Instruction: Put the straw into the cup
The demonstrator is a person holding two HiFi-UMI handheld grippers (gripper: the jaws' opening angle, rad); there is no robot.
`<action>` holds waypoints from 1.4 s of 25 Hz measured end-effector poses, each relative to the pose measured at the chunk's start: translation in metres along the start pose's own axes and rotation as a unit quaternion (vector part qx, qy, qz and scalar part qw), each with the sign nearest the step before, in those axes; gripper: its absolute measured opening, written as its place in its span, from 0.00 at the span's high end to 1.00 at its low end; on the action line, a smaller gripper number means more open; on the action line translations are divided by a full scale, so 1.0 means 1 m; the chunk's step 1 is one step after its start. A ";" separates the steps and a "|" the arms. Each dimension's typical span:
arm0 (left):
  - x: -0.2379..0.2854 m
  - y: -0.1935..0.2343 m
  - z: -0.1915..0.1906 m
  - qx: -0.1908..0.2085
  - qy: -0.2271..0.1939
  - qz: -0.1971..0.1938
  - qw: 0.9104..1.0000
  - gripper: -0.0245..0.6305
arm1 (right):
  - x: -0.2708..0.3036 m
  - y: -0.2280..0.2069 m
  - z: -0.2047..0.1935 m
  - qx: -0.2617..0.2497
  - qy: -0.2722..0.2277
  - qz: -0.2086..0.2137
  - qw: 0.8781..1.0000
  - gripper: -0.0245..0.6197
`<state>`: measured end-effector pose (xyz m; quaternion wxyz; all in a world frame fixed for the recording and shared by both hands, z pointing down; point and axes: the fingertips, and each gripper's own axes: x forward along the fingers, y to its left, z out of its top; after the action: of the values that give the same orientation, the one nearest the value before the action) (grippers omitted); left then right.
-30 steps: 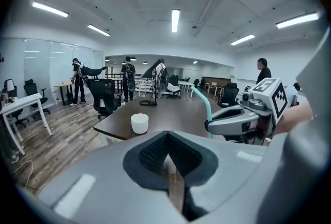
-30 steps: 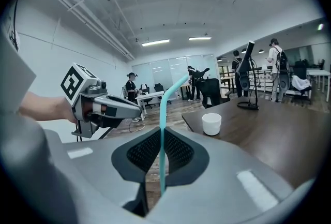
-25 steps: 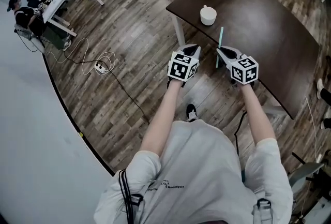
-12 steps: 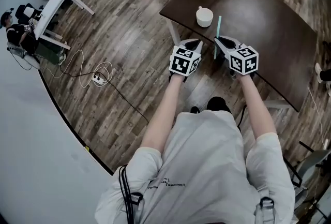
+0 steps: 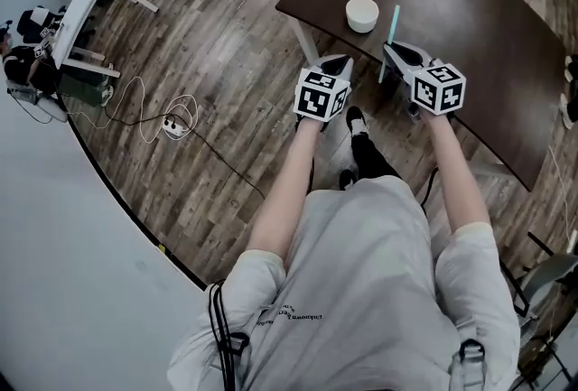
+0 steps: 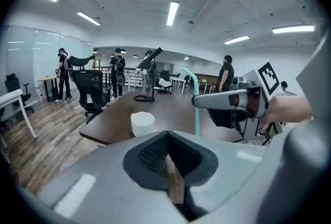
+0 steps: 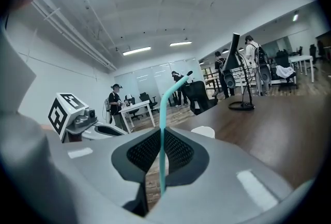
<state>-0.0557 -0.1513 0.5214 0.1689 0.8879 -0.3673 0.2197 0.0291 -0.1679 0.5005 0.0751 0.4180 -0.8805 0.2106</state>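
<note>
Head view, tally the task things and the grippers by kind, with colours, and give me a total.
Cup: 1, white.
Straw: 1, teal, clamped in the right gripper.
Grippers: 2, that one and the left gripper, which is shut on nothing.
Total: 4

Just right of centre near the top of the head view, the straw [image 5: 394, 19] is hiding its lower end behind the right gripper [image 5: 390, 51]. The dark table [image 5: 488, 28] is running off the top and right edges. In the right gripper view, the gripper's own body is covering the lower part of the white cup [image 7: 205, 131], and from above its inside is showing too small to tell.
</note>
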 end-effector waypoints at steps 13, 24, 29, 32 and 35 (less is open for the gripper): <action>0.066 0.080 0.047 0.008 0.012 0.012 1.000 0.96 | 0.071 -0.062 0.032 0.019 -0.006 0.005 1.000 0.89; 0.117 0.120 0.069 0.026 0.045 0.015 0.999 0.96 | 0.134 -0.100 0.062 0.031 -0.003 0.029 0.999 0.89; 0.151 0.129 0.072 0.035 0.064 0.014 0.997 0.96 | 0.157 -0.130 0.061 0.047 -0.002 0.033 0.998 0.89; 0.160 0.131 0.078 0.031 0.061 0.013 0.998 0.96 | 0.164 -0.136 0.060 0.050 0.001 0.034 0.998 0.89; 0.164 0.134 0.081 0.026 0.061 0.014 0.998 0.96 | 0.169 -0.135 0.059 0.054 0.005 0.038 0.998 0.89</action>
<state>-0.0280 -0.3738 0.5551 0.1646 0.8715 -0.3630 0.2857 0.0271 -0.3885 0.5416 0.0489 0.3863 -0.8829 0.2623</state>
